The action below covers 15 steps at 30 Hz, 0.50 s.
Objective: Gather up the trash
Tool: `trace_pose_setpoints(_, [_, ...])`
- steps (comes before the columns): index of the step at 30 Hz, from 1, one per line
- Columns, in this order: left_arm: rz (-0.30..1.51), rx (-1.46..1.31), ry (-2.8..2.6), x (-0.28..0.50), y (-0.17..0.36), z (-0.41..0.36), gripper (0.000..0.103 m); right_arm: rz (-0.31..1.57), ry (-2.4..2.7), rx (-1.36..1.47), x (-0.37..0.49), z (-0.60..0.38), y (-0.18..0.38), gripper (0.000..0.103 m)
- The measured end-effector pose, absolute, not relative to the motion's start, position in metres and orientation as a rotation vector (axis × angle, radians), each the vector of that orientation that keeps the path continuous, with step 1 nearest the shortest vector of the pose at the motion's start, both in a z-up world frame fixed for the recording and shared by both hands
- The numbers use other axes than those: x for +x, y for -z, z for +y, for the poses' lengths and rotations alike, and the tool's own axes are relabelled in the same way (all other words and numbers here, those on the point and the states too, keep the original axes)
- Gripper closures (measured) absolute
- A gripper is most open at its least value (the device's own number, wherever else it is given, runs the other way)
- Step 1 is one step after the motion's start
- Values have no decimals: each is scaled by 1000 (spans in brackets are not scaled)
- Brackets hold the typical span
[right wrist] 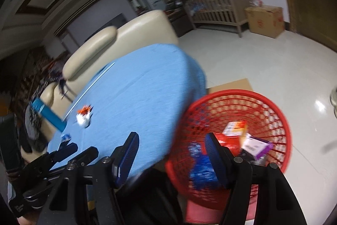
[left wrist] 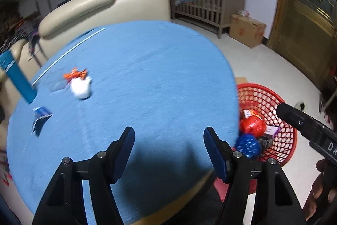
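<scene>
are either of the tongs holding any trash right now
No. The left tongs and the right tongs both stand open with nothing between them.

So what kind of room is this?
Probably a living room in someone's home: a cream sofa sits behind the blue-covered table, and a wooden baby crib stands by the wall.
</scene>
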<state>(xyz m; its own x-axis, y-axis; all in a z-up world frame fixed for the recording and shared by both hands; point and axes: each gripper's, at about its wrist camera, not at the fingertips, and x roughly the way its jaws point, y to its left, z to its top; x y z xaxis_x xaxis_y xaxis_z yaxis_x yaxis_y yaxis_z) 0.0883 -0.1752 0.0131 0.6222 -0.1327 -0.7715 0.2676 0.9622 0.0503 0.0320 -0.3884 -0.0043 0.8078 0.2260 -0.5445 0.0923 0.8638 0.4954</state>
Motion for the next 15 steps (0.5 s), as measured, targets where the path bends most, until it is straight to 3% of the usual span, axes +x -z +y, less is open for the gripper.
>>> trace_pose_setpoints(15, [898, -1, 60, 88, -1, -70, 33, 721, -230, 323, 62, -281, -6, 32])
